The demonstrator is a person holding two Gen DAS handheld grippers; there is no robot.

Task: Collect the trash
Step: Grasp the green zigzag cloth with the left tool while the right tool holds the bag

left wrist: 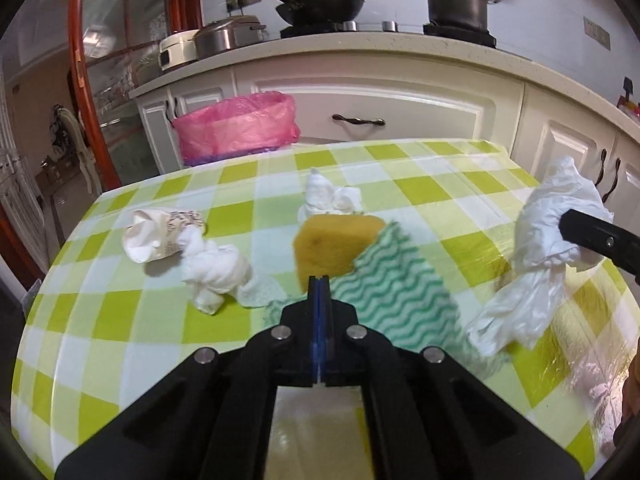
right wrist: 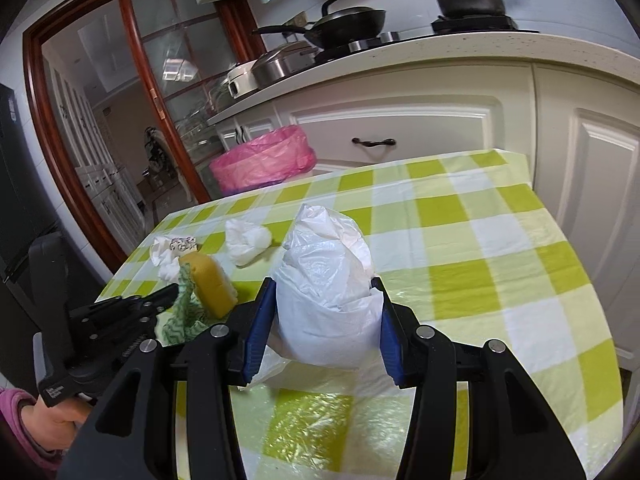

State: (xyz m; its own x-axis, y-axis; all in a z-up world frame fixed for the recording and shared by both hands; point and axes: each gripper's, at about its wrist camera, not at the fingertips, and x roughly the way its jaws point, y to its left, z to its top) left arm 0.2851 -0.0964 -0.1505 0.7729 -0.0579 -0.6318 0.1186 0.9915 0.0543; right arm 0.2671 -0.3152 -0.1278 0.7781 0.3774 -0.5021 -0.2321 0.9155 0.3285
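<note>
Your right gripper (right wrist: 326,320) clamps the white plastic bag (right wrist: 326,280); your left gripper (left wrist: 319,284), fingers pressed together, points at 12 o'clock toward one sponge (left wrist: 336,246). Three tissue wads (left wrist: 216,272) and one crushed cup (left wrist: 160,236) lie on the table (left wrist: 120,320).

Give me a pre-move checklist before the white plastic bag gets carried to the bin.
1. Right tongs closed on the white plastic bag: ok, a pad on each side.
2. Bag off the table: cannot tell; its loose tail hangs low.
3. Pink-lined bin open and in view: ok, beyond the table's far edge.
4. Path to the bin: not ok for a straight line; a crumpled tissue and the yellow sponge lie in between.
5. Left tongs: ok, shut and empty, pointing at the sponge.
6. Other trash waiting: ok, the crushed paper cup lies on the table.
</note>
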